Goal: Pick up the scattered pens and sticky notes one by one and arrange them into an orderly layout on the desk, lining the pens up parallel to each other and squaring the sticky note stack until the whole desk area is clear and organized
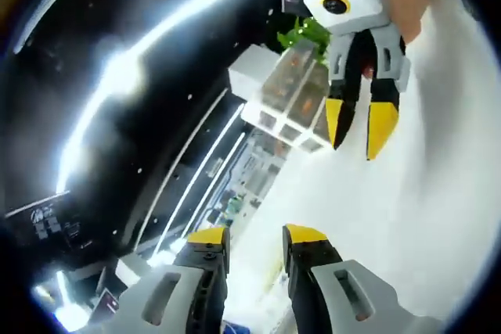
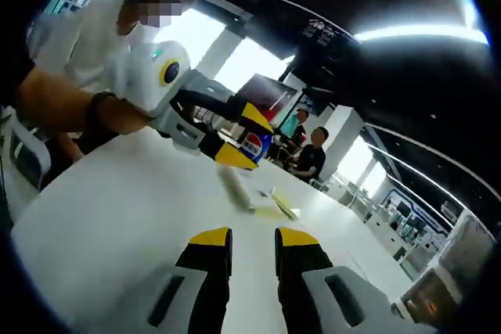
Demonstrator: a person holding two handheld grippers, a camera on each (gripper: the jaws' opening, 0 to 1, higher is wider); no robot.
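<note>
I take the white desk (image 2: 117, 217) as my landmark. In the right gripper view my right gripper (image 2: 253, 242) sits above the near part of the desk with its yellow-tipped jaws slightly apart and nothing between them. Beyond it, toward the middle of the desk, lies a pale stack of sticky notes (image 2: 249, 193) with a yellowish sheet (image 2: 278, 207) just beside it; whether pens lie there is too blurred for me to tell. Over the desk, beyond the notes, my left gripper (image 2: 235, 134) hangs in a person's hand with a blue can (image 2: 255, 145) close behind its tips. In the left gripper view the left gripper's jaws stand apart and empty, and the right gripper (image 1: 360, 127) hovers above the desk surface.
</note>
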